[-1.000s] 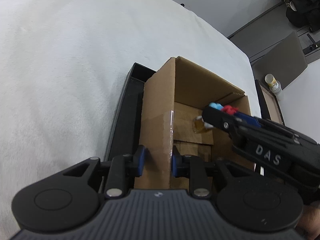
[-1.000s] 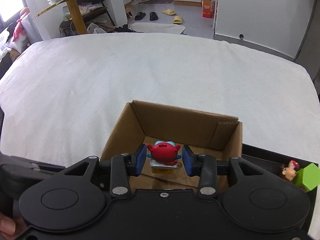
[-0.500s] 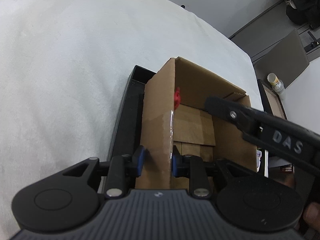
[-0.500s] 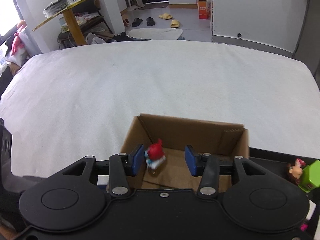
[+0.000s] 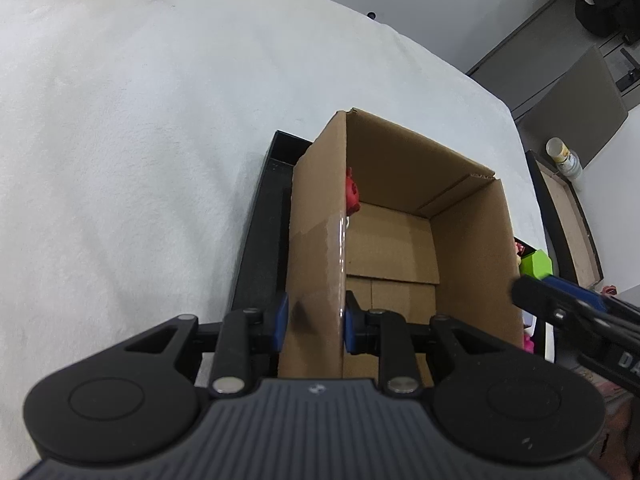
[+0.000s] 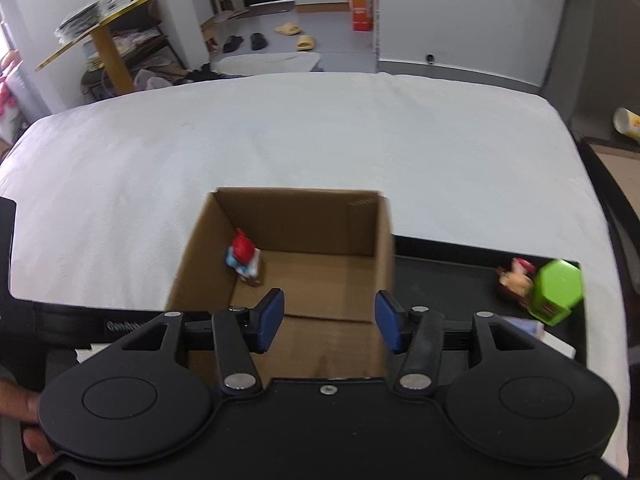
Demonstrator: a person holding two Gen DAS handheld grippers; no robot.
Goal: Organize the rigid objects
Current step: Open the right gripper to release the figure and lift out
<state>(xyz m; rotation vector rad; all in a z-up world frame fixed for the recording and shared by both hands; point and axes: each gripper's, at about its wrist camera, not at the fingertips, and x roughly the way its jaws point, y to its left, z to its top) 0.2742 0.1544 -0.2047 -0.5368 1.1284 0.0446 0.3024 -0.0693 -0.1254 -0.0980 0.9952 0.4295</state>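
Observation:
An open cardboard box (image 6: 304, 216) stands on a black tray (image 6: 440, 280) on the white bed. A small red and blue figurine (image 6: 243, 258) lies inside the box against its left wall; only its red top (image 5: 352, 196) shows in the left wrist view. My left gripper (image 5: 313, 322) is shut on the box's near left wall (image 5: 316, 248). My right gripper (image 6: 328, 320) is open and empty above the box's near edge; it also shows at the right of the left wrist view (image 5: 560, 304).
A green hexagonal block (image 6: 556, 288) and a small doll figure (image 6: 514, 276) sit on the tray right of the box. A white flat item (image 6: 536, 332) lies near them. A framed board (image 5: 568, 216) and a bottle (image 5: 564, 158) stand beside the bed.
My right gripper opened and let the red figurine fall into the box, then drew back to the right. My left gripper kept its hold on the box wall.

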